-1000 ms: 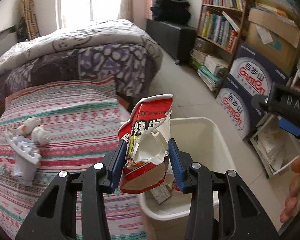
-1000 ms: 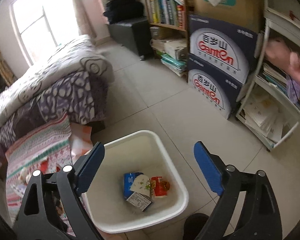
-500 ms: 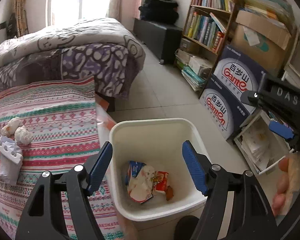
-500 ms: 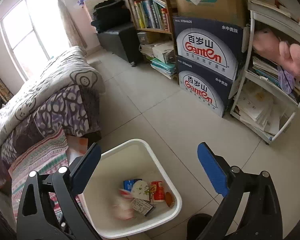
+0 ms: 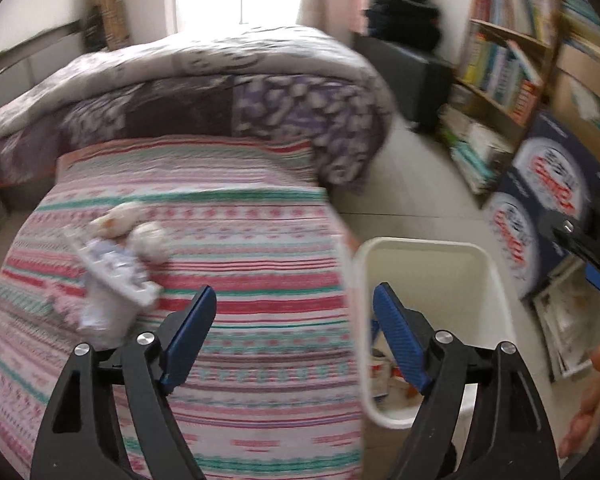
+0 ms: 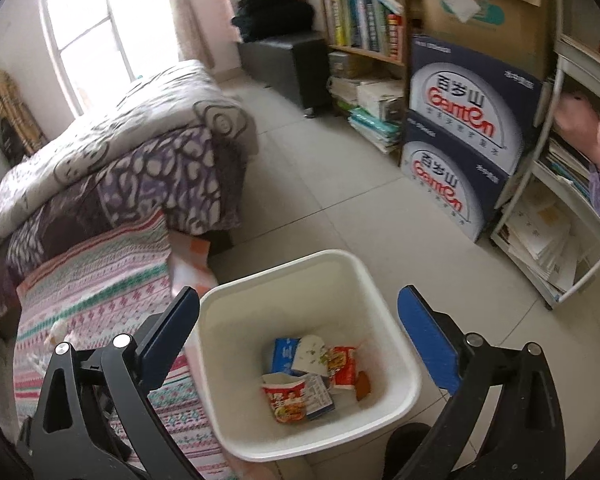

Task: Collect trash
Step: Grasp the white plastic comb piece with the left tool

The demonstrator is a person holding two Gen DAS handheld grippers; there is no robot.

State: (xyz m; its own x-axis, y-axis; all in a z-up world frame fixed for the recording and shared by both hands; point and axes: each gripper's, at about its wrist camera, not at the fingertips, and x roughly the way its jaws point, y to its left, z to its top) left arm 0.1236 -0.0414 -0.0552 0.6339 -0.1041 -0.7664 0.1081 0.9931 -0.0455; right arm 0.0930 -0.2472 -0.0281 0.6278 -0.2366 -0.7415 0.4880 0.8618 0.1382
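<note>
A white trash bin [image 6: 384,296] stands on the floor beside the bed and holds a red noodle cup [image 6: 286,398], a red packet [image 6: 343,366] and other wrappers. The bin also shows in the left wrist view [image 5: 496,280]. My left gripper [image 5: 294,322] is open and empty over the striped bedspread [image 5: 236,248]. A white crumpled wrapper with tissue balls [image 5: 116,268] lies on the bed ahead to its left. My right gripper [image 6: 298,332] is open and empty above the bin.
A folded purple and grey quilt [image 5: 228,92] lies further up the bed. Stacked blue water boxes [image 6: 464,140], a bookshelf [image 6: 364,32] and a white rack of papers [image 6: 556,232] line the right side. Tiled floor [image 6: 340,184] lies between.
My left gripper opened and dropped the torn red noodle cup into the bin. It then swung left from over the bin to over the bed. The right gripper stayed open above the bin.
</note>
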